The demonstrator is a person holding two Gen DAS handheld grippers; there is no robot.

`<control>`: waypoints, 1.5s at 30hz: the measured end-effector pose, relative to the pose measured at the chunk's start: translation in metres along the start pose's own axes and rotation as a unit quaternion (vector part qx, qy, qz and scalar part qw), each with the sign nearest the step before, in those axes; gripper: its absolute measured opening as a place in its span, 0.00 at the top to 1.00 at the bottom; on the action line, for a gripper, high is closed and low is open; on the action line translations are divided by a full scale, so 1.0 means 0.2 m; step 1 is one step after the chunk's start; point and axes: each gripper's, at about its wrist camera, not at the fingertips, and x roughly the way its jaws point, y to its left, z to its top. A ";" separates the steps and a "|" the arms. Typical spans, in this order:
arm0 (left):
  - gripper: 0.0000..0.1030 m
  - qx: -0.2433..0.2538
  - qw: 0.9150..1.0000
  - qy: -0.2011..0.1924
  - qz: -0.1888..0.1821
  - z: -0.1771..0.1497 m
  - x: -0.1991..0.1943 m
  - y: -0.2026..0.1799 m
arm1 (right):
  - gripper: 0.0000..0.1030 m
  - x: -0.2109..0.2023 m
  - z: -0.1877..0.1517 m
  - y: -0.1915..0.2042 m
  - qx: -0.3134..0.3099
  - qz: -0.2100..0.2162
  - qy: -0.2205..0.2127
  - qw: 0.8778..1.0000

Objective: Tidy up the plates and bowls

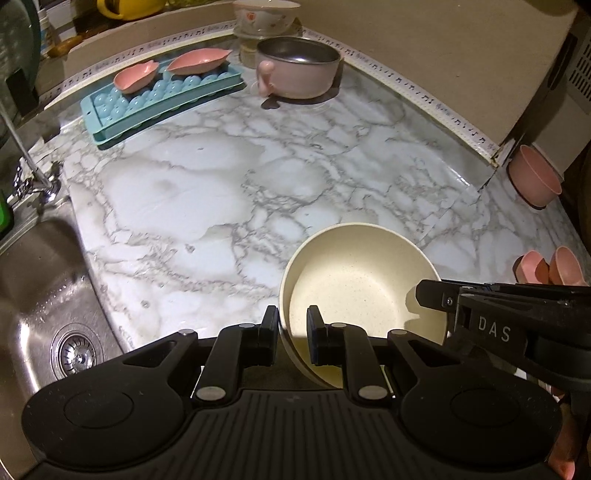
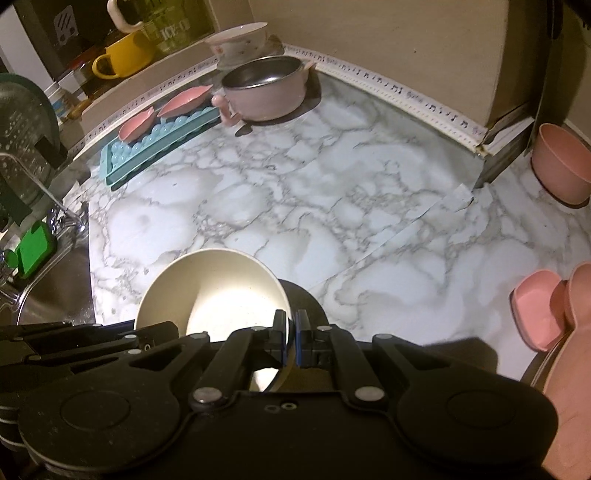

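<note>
Cream bowl [image 1: 364, 280] is held above the marble counter [image 1: 229, 177] by 2 grippers: left gripper [image 1: 292, 326] clamped on its left rim, right gripper [image 2: 291, 334] pinched on the opposite rim. Pink bowl [image 2: 563, 164] lies far right, nearer the right hand.

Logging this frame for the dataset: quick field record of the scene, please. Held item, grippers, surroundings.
held item: cream speckled round bowl, tilted, above the white marble-pattern countertop
left gripper: shut on the bowl's left rim
right gripper: shut on the bowl's right rim
back of counter: pink two-handled pot with metal inside; white floral bowl behind it
back left: blue ice-ball tray carrying two pink leaf-shaped dishes
right side: pink round bowl; pink dishes at the edge
left side: steel sink
</note>
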 end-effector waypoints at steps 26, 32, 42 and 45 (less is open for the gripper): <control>0.85 -0.001 1.000 -0.003 0.002 -0.02 0.01 0.03 | 0.81 0.01 -0.01 -0.01 0.011 0.008 0.001 1.000; 0.85 0.001 1.000 -0.016 0.003 0.00 -0.04 0.05 | 0.72 -0.03 0.00 -0.04 0.011 0.011 -0.008 1.000; 0.84 0.031 0.998 -0.048 -0.034 0.06 -0.14 -0.09 | 0.65 -0.14 0.02 -0.09 0.005 0.009 -0.029 1.000; 0.82 0.042 0.997 -0.054 -0.047 0.08 -0.15 -0.16 | 0.63 -0.18 0.03 -0.13 0.008 0.005 -0.038 0.999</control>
